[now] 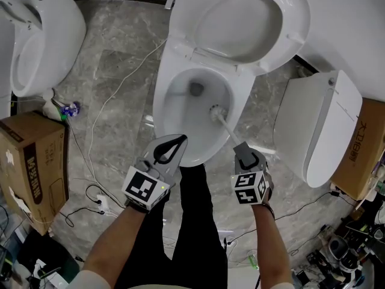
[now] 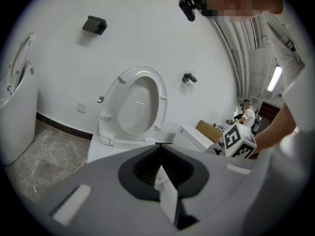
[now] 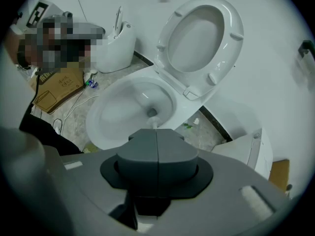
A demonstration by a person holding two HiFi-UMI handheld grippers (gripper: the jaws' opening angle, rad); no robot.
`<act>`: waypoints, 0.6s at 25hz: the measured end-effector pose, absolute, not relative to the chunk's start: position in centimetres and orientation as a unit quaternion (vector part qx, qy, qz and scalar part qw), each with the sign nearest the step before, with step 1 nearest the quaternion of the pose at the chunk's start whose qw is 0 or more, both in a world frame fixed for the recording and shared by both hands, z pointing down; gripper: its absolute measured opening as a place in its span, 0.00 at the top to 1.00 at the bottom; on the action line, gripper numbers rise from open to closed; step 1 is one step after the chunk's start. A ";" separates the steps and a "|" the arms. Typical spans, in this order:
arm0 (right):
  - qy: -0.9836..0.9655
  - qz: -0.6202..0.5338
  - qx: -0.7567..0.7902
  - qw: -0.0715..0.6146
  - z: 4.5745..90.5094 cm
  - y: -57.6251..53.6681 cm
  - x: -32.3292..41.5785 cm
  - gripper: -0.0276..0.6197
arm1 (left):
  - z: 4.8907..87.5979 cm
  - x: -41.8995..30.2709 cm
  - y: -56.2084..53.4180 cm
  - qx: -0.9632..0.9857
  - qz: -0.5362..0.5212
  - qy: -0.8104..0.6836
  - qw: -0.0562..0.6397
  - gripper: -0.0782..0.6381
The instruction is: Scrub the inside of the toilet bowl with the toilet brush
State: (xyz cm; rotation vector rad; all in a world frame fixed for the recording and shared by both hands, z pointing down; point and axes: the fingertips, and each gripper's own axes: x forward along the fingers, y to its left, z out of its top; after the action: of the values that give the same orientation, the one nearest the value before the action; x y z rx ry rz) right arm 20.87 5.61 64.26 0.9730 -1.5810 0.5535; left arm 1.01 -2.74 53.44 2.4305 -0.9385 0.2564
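On the far left of the head view, a spare toilet and a cardboard box stood well apart from the work. Next came the left gripper, hovering over the near rim of the toilet bowl. Its jaws met at the tips and held nothing I could name. A pale strip sat in the hollow behind them, and what it was could not be told. In the middle, the toilet brush lay inside the bowl. Its head was against the right inner wall, just beside the drain, and its long axis ran down and to the right, straight back into the right gripper. That gripper's jaws were closed together on the handle end, so the brush lay dead ahead of them and the right hand alone was placed to scrub. Whatever stroke followed would likely turn on swinging that axis around the wall. The gripped part of the handle was hidden inside the jaws. In the right gripper view only a short pale stub showed past the tips, and whether the bristles pressed the porcelain could not be made out. Further right, another white toilet leaned beside a second box.
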 end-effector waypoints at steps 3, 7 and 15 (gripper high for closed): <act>-0.673 0.240 0.403 0.572 64.1 6.9 20.3 0.70 | 53.3 0.8 -2.3 0.897 0.096 -0.346 0.259 0.88; -0.674 0.248 0.388 0.578 64.0 8.6 19.5 0.70 | 53.2 0.3 -1.7 0.896 0.098 -0.347 0.260 0.88; -0.679 0.258 0.348 0.593 63.5 11.1 17.3 0.70 | 53.7 -0.4 -0.4 0.895 0.102 -0.347 0.259 0.88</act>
State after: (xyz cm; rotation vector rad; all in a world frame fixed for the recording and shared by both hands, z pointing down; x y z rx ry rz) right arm 17.33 11.11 63.51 0.8101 -1.5787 0.6001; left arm -0.43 -0.40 53.67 2.4266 -0.9412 0.2773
